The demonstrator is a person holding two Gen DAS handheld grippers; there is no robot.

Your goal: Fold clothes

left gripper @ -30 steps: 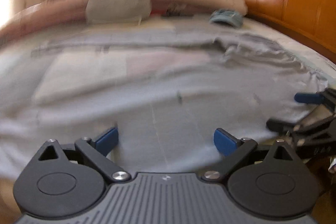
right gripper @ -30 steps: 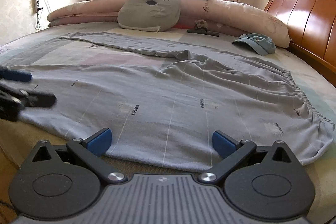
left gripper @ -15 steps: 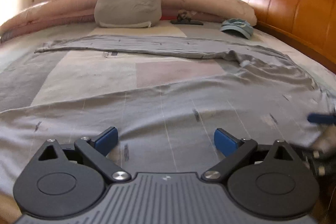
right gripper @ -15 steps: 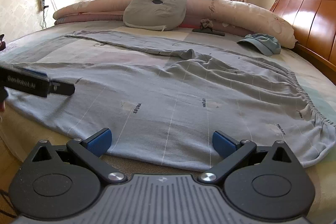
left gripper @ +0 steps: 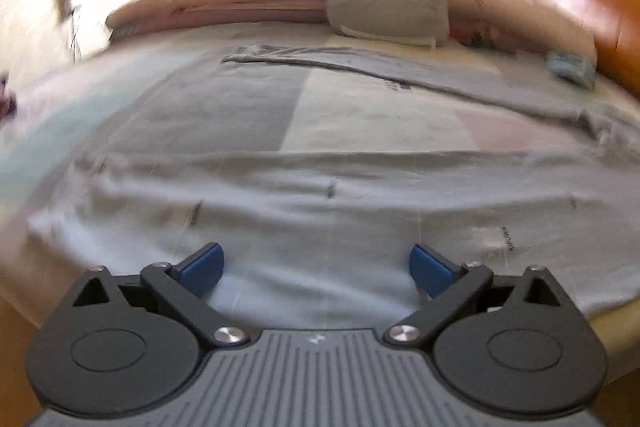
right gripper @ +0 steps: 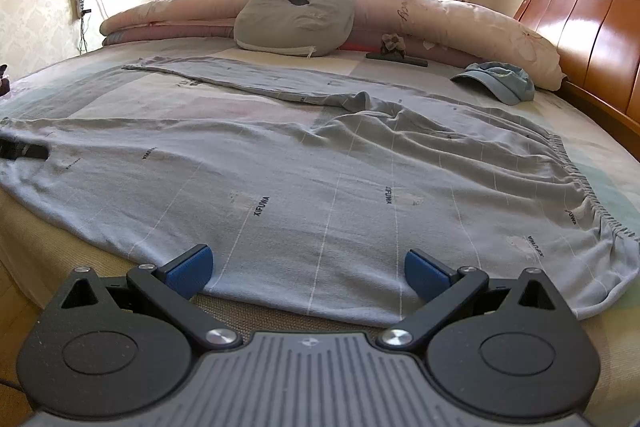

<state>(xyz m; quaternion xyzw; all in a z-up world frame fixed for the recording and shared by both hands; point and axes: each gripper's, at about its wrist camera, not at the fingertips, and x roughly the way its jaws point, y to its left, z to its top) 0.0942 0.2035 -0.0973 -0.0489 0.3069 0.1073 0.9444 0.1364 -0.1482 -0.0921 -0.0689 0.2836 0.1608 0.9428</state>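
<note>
Grey-blue cotton, thin and soft by the look of it: the trousers [right gripper: 328, 187] lie spread across the near half of the bed [right gripper: 280, 311], one leg running along the near edge toward the left, the other [right gripper: 248, 77] stretched away toward the far left, and the elastic waistband [right gripper: 576, 171] gathered at the right. The fabric is still unfolded, so the step in hand looks like taking hold of the near leg for a first fold. The right gripper [right gripper: 306, 269] hovers just short of the near hem with its jaws wide apart and nothing between them; the left gripper [left gripper: 316, 267] sits over the same leg further left, jaws likewise spread and empty (its view is smeared by motion, so the exact contact is hard to read). To do this well, each gripper should probably pinch the hem edge itself rather than the middle of the cloth, catching both layers, with the two holds well apart so the leg lifts as a straight line. Rumples near the crotch [right gripper: 400, 123] may want smoothing before the fold. Beyond the garment sit a grey doughnut cushion [right gripper: 296, 19], a rolled pink quilt [right gripper: 460, 23] and a blue cap [right gripper: 498, 83] at the far right, all apart from the trousers, beside the wooden headboard [right gripper: 592, 39].
</note>
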